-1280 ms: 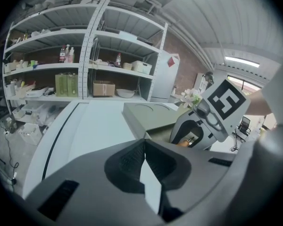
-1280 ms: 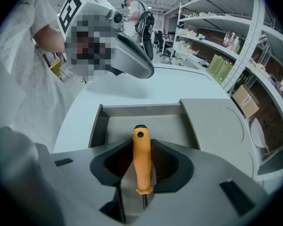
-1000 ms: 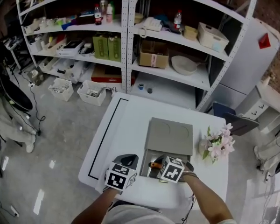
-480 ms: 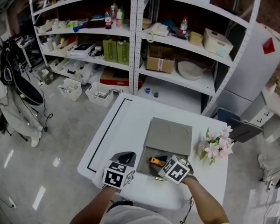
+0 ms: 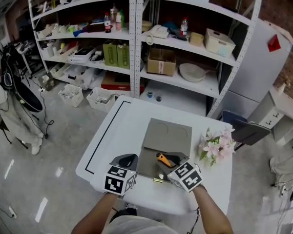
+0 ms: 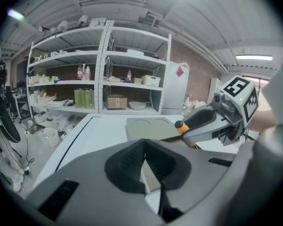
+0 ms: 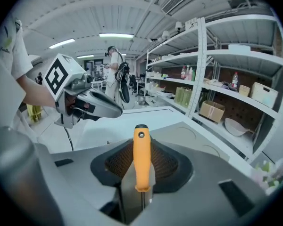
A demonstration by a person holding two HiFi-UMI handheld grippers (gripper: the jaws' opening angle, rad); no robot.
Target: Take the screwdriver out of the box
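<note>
The grey box [image 5: 145,164] lies open on the white table [image 5: 112,135], its lid [image 5: 167,133] folded flat behind it. My right gripper [image 5: 172,159] hangs over the box's right side, shut on the screwdriver [image 5: 162,159] with the orange handle. In the right gripper view the handle [image 7: 141,157] stands upright between the pads [image 7: 167,161], its metal shaft running down out of sight. My left gripper [image 5: 128,161] hovers at the box's left edge. Its jaws [image 6: 144,147] are shut with nothing in them, and past them show the right gripper [image 6: 200,122] and the box lid [image 6: 148,127].
Pink and white flowers [image 5: 215,147] stand at the table's right edge. A small brass piece [image 5: 157,180] lies on the table near the front edge. Loaded white shelves [image 5: 136,43] rise behind, with bins [image 5: 71,94] on the floor. A person [image 5: 0,82] stands far left.
The right gripper has risen and tilted, lifting the screwdriver up from inside the box. The left gripper has also lifted a little beside the box.
</note>
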